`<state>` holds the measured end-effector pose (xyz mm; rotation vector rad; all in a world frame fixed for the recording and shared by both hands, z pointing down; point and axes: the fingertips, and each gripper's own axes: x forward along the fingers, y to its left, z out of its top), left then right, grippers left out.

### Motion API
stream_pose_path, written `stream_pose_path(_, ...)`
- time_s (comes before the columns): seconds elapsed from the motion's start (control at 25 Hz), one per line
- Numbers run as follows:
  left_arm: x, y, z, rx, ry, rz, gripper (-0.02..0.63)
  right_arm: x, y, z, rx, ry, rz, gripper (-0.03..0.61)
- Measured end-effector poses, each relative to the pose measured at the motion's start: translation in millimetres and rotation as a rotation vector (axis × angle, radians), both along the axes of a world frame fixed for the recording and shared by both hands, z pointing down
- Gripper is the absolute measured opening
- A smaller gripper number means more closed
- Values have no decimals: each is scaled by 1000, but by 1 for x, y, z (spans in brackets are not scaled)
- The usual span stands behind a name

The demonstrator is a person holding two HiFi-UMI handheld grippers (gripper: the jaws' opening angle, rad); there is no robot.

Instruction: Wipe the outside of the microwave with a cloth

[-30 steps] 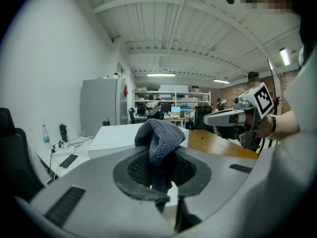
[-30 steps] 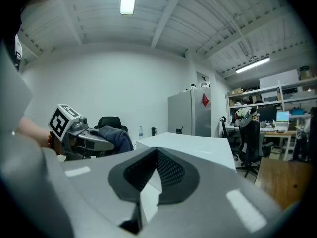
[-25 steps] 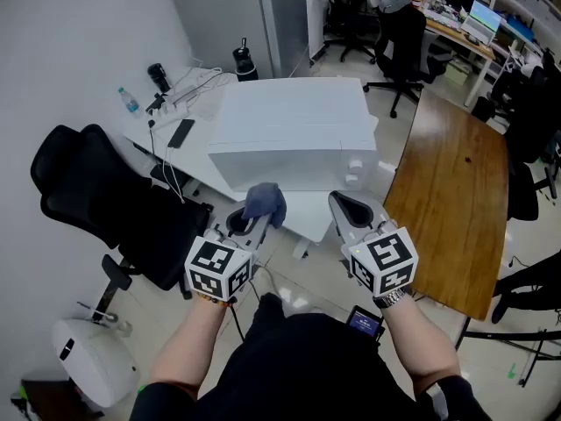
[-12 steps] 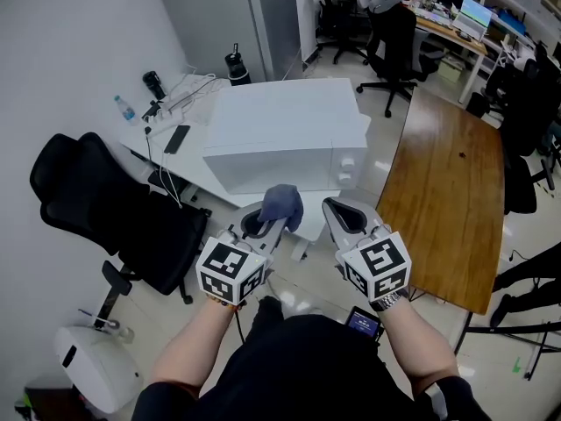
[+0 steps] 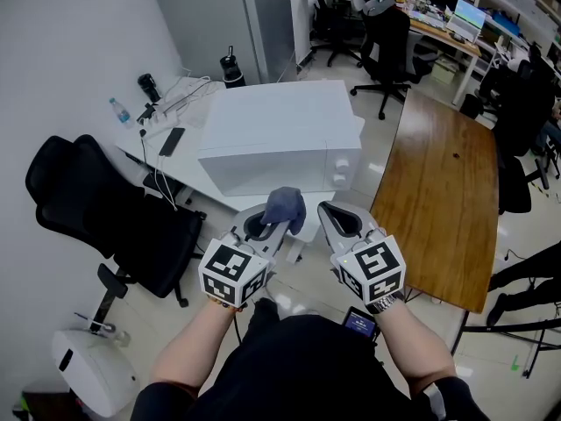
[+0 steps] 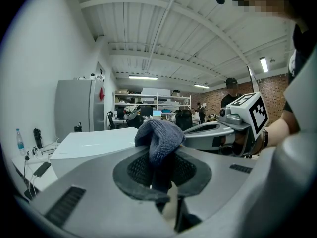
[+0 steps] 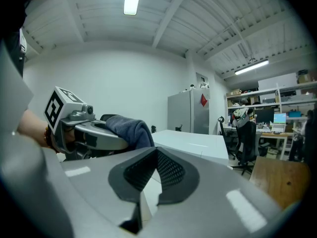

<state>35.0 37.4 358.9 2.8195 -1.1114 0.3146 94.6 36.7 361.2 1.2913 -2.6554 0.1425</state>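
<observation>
The white microwave stands on a white desk ahead of me, its knobs on the right of the front face. A blue-grey cloth is bunched between the jaws of my left gripper, which is shut on it just short of the microwave's lower front edge. In the left gripper view the cloth rises above the dark pads, with the microwave behind. My right gripper hovers beside the left one, shut with nothing in it. In the right gripper view its pads meet, and the cloth shows at left.
A black office chair stands to the left of the desk. A wooden table runs along the right. A phone, bottles and cables lie on the desk's far left. A grey cabinet stands behind. More chairs and desks fill the back.
My left gripper has carried the cloth forward and to the right, closer to the microwave's front. The right gripper has barely moved. The microwave sits nearer in view.
</observation>
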Motion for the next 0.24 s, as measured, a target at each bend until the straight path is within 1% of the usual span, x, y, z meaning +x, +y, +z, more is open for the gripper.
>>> stream_pose_path(0.24, 2, 2, 0, -1, 1, 5, 57, -1, 2, 1, -2, 4, 0, 0)
